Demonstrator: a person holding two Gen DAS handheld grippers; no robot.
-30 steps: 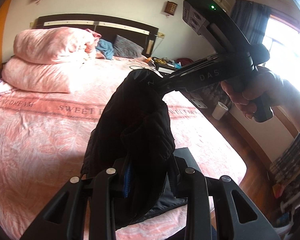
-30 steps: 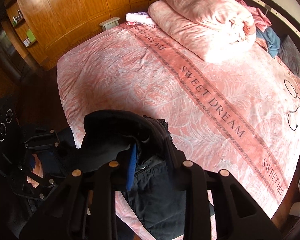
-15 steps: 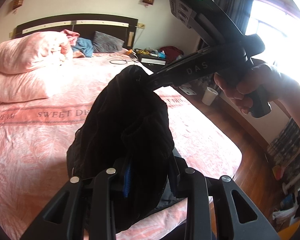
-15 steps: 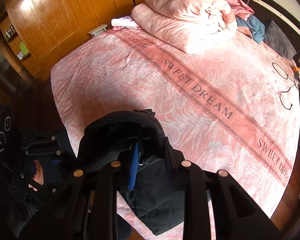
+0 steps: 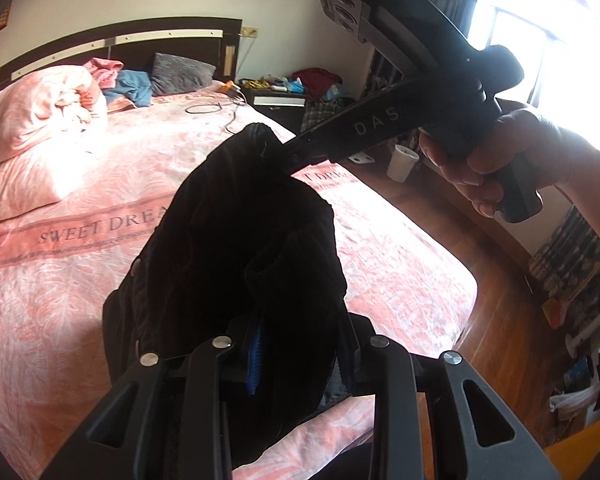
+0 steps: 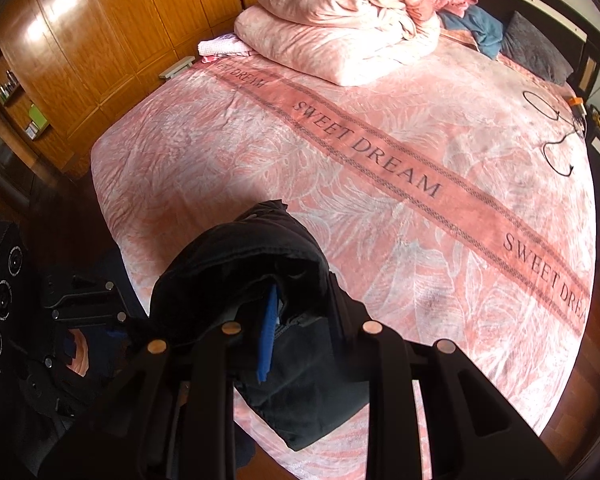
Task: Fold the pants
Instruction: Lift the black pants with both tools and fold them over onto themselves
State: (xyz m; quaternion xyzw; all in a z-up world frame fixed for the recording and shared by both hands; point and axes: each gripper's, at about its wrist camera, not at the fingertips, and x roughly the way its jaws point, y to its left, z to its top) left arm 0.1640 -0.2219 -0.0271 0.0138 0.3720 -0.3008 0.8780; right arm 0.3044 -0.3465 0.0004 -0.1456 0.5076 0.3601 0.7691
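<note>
The black pants hang bunched between both grippers above the near edge of the bed. My left gripper is shut on one end of the bundle, its blue pad pressed into the cloth. My right gripper, held by a hand, comes in from the upper right and is clamped on the far top edge. In the right wrist view the right gripper is shut on the pants. A loose part droops onto the bed corner. The left gripper shows at the left.
The bed has a pink "SWEET DREAM" cover. A folded pink duvet and a grey pillow lie at its head, a black cable near the right side. A wooden wardrobe stands left. A white cup sits on the floor.
Both grippers have carried the pants sideways along the foot of the bed and a little lower. The grips on the cloth look the same.
</note>
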